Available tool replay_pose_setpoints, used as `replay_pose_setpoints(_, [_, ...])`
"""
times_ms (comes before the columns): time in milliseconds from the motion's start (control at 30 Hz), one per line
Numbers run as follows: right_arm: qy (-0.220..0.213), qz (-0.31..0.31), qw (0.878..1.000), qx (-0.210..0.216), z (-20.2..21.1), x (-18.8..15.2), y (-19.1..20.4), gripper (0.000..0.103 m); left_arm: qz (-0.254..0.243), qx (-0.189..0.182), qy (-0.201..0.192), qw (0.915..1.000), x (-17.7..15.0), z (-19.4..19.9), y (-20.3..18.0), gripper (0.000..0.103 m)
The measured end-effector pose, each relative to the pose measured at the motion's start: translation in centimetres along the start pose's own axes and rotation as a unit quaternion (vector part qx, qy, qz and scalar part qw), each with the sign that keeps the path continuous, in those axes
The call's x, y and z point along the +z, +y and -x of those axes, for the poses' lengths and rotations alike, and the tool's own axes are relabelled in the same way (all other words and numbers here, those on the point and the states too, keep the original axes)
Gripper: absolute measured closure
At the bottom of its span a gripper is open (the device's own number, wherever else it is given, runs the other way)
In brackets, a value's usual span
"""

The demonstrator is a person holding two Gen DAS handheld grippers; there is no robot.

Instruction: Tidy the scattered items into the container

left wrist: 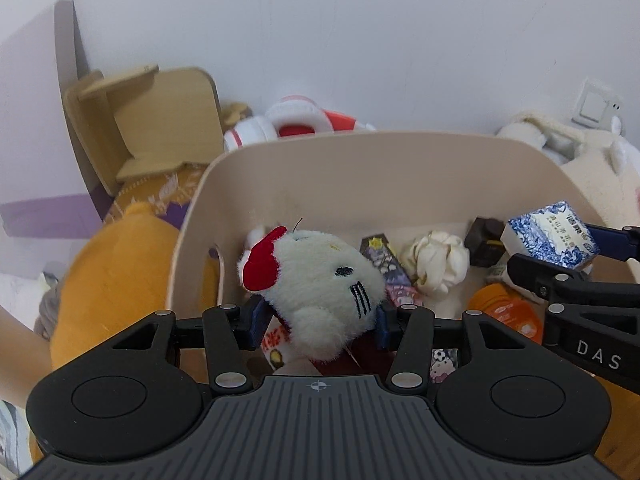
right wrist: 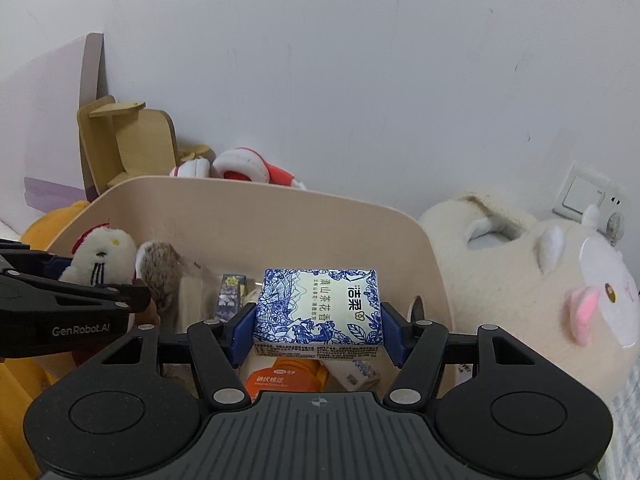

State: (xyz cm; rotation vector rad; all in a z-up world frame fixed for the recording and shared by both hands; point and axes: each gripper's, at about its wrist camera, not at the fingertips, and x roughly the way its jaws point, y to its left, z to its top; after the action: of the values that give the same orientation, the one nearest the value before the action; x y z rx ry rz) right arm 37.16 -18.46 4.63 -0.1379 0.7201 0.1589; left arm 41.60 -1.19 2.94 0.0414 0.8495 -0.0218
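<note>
My left gripper (left wrist: 318, 322) is shut on a white cat plush with a red bow (left wrist: 320, 280) and holds it over the near side of the beige bin (left wrist: 360, 156). My right gripper (right wrist: 318, 330) is shut on a blue-and-white tissue pack (right wrist: 318, 308) and holds it above the bin (right wrist: 280, 208). The tissue pack also shows in the left wrist view (left wrist: 550, 238), and the cat plush in the right wrist view (right wrist: 104, 258). Inside the bin lie a white crumpled ball (left wrist: 436, 266), a dark box (left wrist: 486, 242), an orange pouch (left wrist: 506, 314) and a patterned packet (left wrist: 386, 270).
A wooden stand (left wrist: 148, 120) and red-and-white headphones (left wrist: 296, 122) sit behind the bin. An orange plush (left wrist: 116, 280) lies left of it. A large cream plush (right wrist: 540, 280) lies right of it. A wall socket (right wrist: 584, 200) is on the white wall.
</note>
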Motion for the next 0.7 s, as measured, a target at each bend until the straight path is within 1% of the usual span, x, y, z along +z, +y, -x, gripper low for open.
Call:
replay_pose_setpoints(67, [0.004,0.002,1.000,-0.002,-0.4,-0.3,0.1,0.042,-0.011,-0.002,0.007,0.9999,-0.2,-0.3,-0.4,0.050])
replay_pose_setpoints(167, [0.008,0.004,1.000,-0.005,-0.8,-0.6,0.2,0.042,-0.005,-0.018,0.022,0.9996,-0.3,-0.6,-0.6,0.047])
replay_pose_setpoints(233, [0.010,0.003,1.000,-0.006,-1.0,-0.7,0.2,0.042,0.002,-0.017,0.021,0.9996,-0.4,-0.6,-0.6,0.044])
replay_pose_setpoints(300, [0.009,0.001,1.000,-0.006,-0.9,-0.9,0.2,0.041,0.001,-0.017,0.020,0.9997,-0.5,-0.5,-0.6,0.038])
replay_pose_setpoints(333, [0.007,-0.001,1.000,-0.009,-0.8,-0.9,0.1,0.034,-0.002,-0.023,0.021,0.9995,-0.6,-0.3,-0.6,0.036])
replay_pose_setpoints(367, [0.002,-0.004,1.000,-0.011,-0.6,-0.9,0.0,0.031,-0.006,-0.028,0.022,0.9993,-0.6,0.0,-0.7,0.033])
replay_pose_setpoints(400, [-0.003,-0.009,1.000,-0.012,-0.3,-1.0,-0.2,0.024,-0.010,-0.025,0.018,0.9995,-0.7,0.3,-0.8,0.030])
replay_pose_setpoints(433, [-0.007,-0.015,1.000,-0.013,0.0,-1.0,-0.4,0.017,-0.017,-0.013,0.008,0.9997,-0.7,0.8,-1.1,0.028])
replay_pose_setpoints(467, [-0.014,-0.021,1.000,-0.014,0.4,-0.9,-0.7,0.014,-0.025,-0.003,-0.005,0.9997,-0.8,1.4,-1.3,0.023])
replay_pose_setpoints(500, [-0.021,-0.027,0.999,-0.014,0.9,-0.9,-0.9,0.008,-0.032,0.005,-0.020,0.9993,-0.9,1.9,-1.4,0.020])
replay_pose_setpoints(533, [-0.028,-0.032,0.999,-0.013,1.3,-0.8,-1.1,0.001,-0.036,0.012,-0.031,0.9988,-1.0,2.4,-1.5,0.019])
replay_pose_setpoints(600, [-0.040,-0.038,0.998,-0.011,2.2,-0.8,-1.4,0.000,-0.037,0.010,-0.039,0.9985,-0.9,3.1,-1.7,0.017])
replay_pose_setpoints(700, [-0.046,-0.037,0.998,-0.013,3.0,-0.6,-1.7,0.000,-0.038,0.009,-0.042,0.9984,-0.9,3.7,-1.8,0.017])
